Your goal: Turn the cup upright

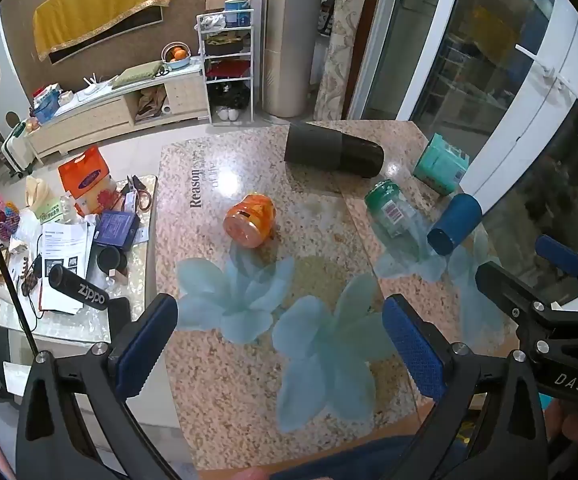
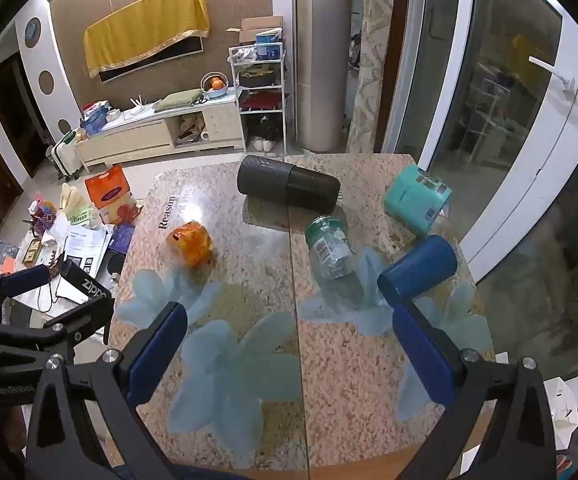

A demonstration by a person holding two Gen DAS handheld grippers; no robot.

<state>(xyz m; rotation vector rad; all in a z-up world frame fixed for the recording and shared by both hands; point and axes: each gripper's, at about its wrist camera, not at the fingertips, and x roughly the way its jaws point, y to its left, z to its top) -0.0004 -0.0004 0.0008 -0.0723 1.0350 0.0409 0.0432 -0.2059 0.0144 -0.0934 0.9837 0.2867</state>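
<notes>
Several cups lie on their sides on the granite table (image 1: 249,380) (image 2: 349,380): an orange cup (image 1: 250,220) (image 2: 190,249), a long black tumbler (image 1: 333,151) (image 2: 287,189), a clear bottle with a green cap (image 1: 393,213) (image 2: 331,252), a dark blue cup (image 1: 455,224) (image 2: 419,270) and a teal cup (image 1: 442,164) (image 2: 417,199). My left gripper (image 1: 281,348) is open and empty above the near table edge, well short of the orange cup. My right gripper (image 2: 291,356) is open and empty, its right finger just short of the blue cup.
A lower side table (image 1: 129,320) on the left holds papers, boxes, scissors and a black Zippo tube (image 1: 77,287). A glass sliding door (image 1: 469,60) runs along the table's right edge. A cabinet and shelf rack stand at the back.
</notes>
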